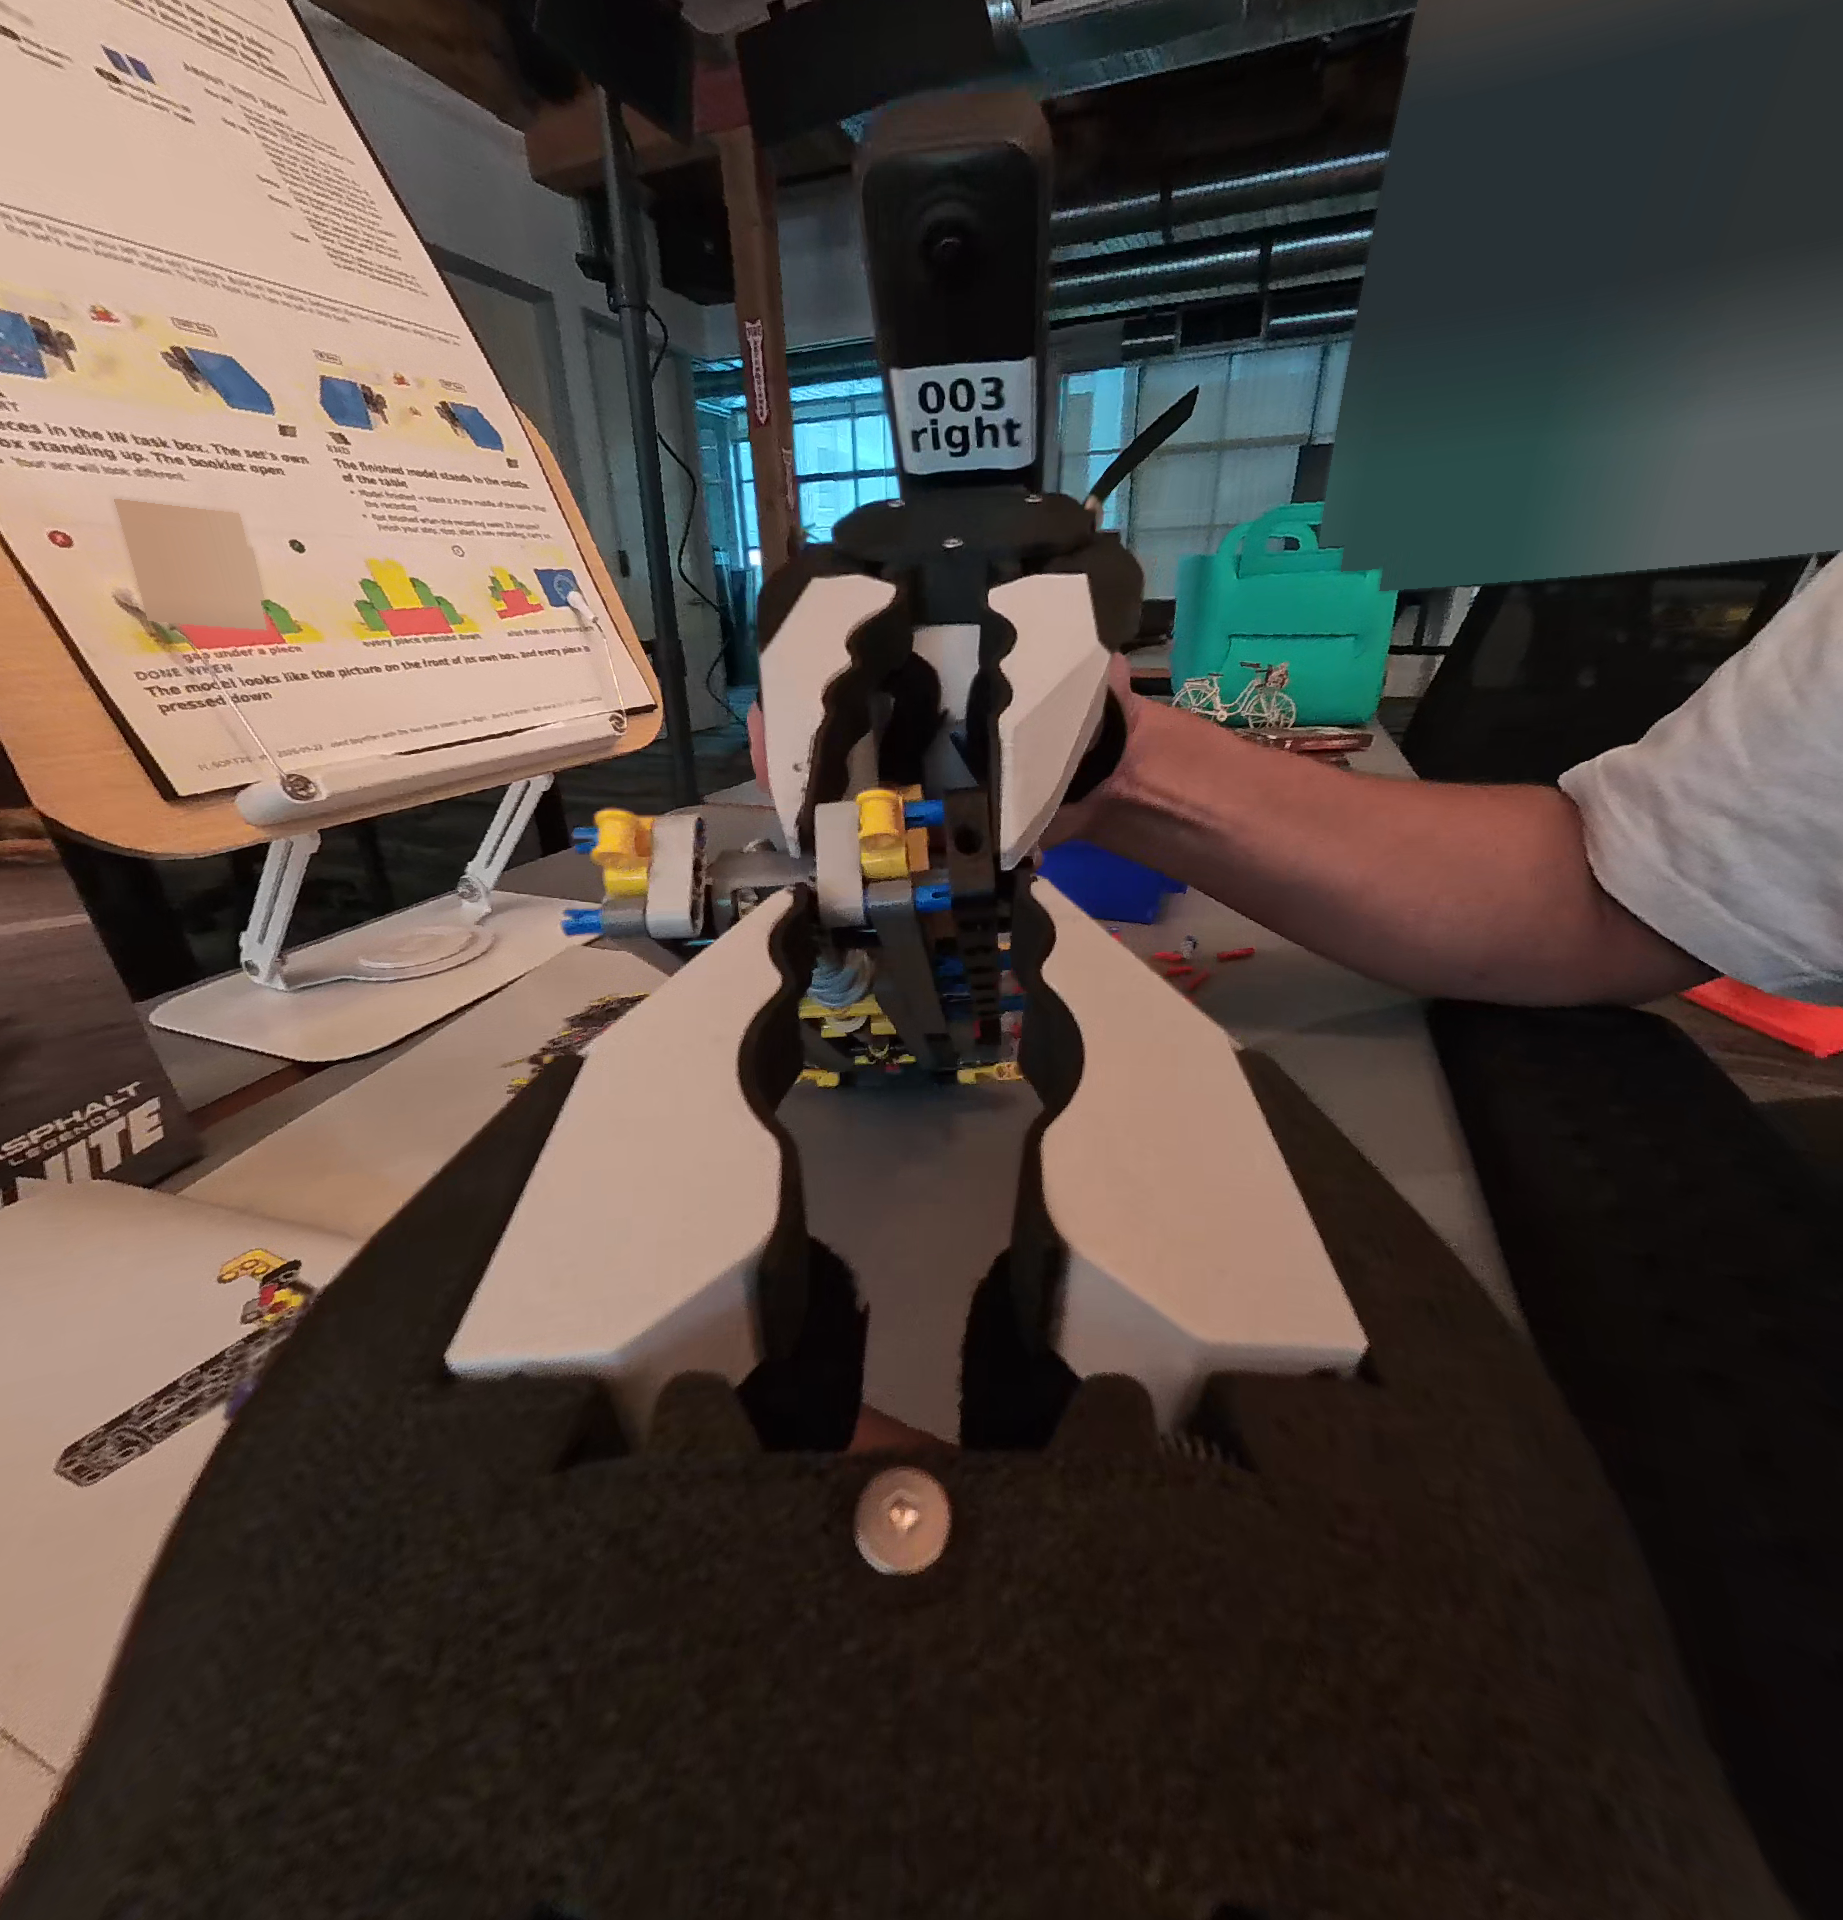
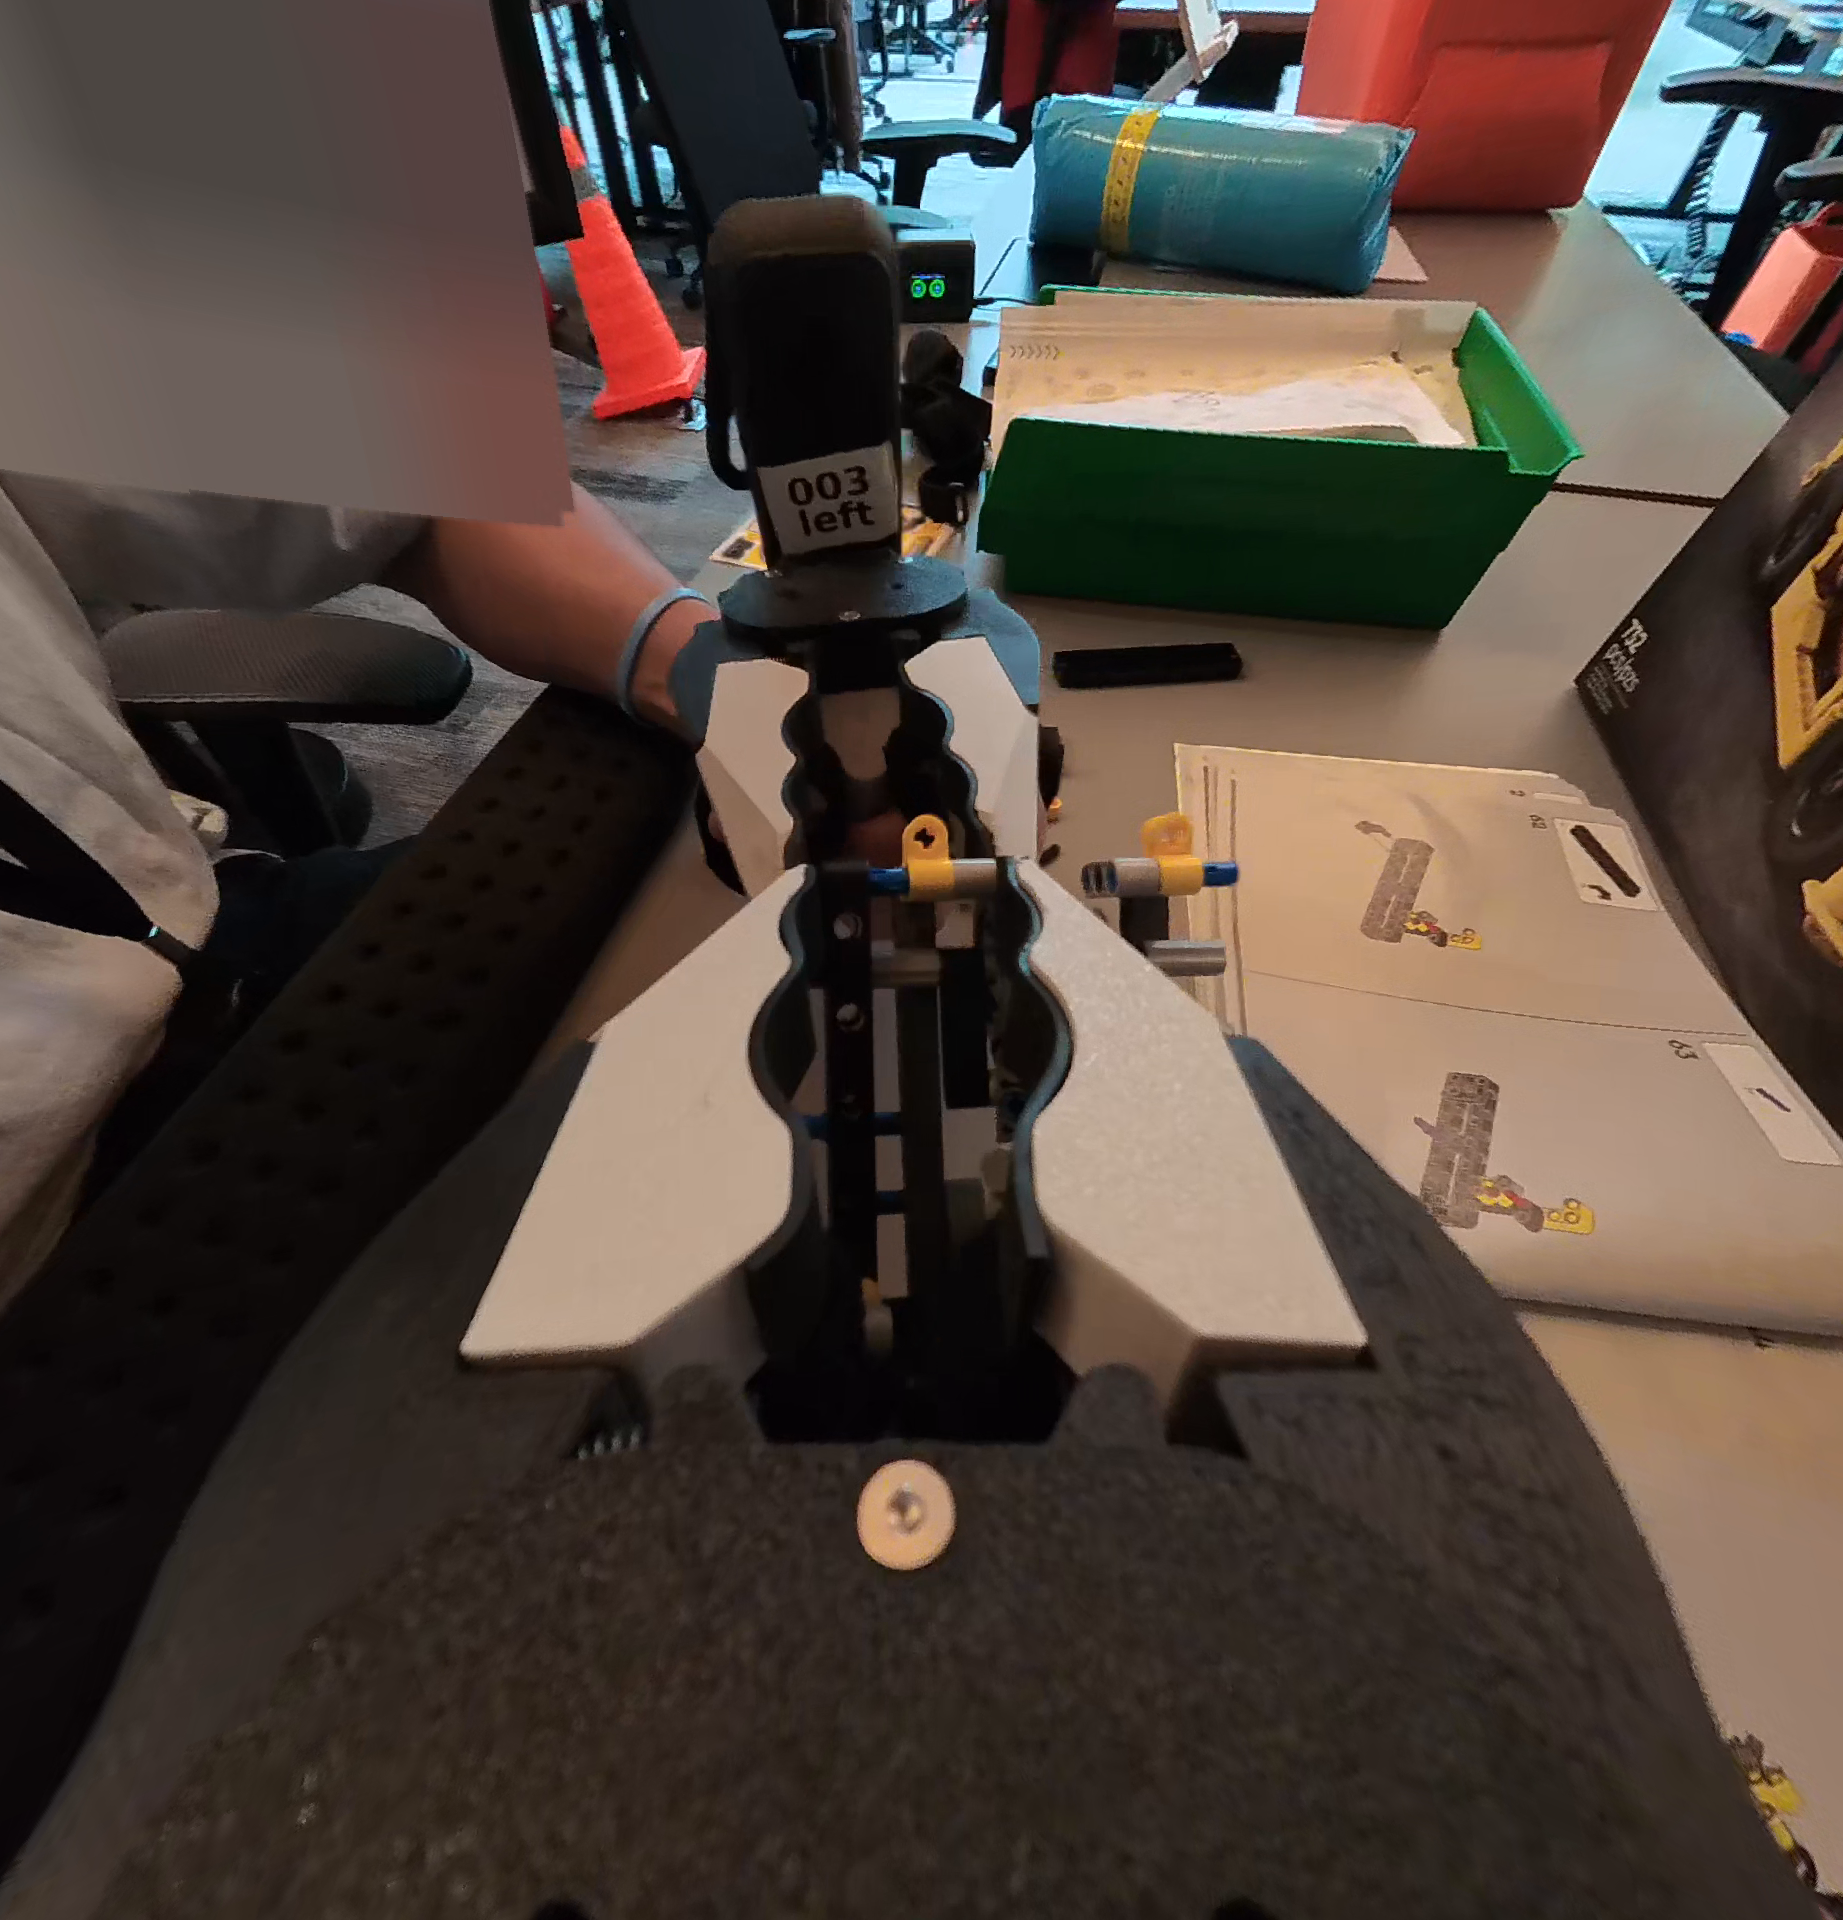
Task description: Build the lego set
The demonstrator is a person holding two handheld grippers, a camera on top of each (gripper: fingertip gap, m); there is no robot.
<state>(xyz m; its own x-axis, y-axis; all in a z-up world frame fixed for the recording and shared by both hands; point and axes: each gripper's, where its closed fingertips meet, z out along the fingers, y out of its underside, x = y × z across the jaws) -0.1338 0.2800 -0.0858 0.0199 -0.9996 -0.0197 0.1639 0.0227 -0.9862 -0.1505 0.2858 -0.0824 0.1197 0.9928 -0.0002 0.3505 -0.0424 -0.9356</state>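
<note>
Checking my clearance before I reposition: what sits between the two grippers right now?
Only the partly built lego model: left gripper and right gripper pinch it from opposite ends, shown in both wrist views.

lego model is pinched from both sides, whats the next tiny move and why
Probably keep both grips and turn the lego model slightly to check it against the open booklet. The left gripper and right gripper both close on it from opposite ends, so neither is free to fetch the black beam lying loose on the table.

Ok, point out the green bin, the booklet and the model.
green bin [image 2: 1260,540], right wrist view, front wall.
booklet [image 2: 1519,966], right wrist view, open page.
model [image 1: 922,935], left wrist view, grey beam.
</note>
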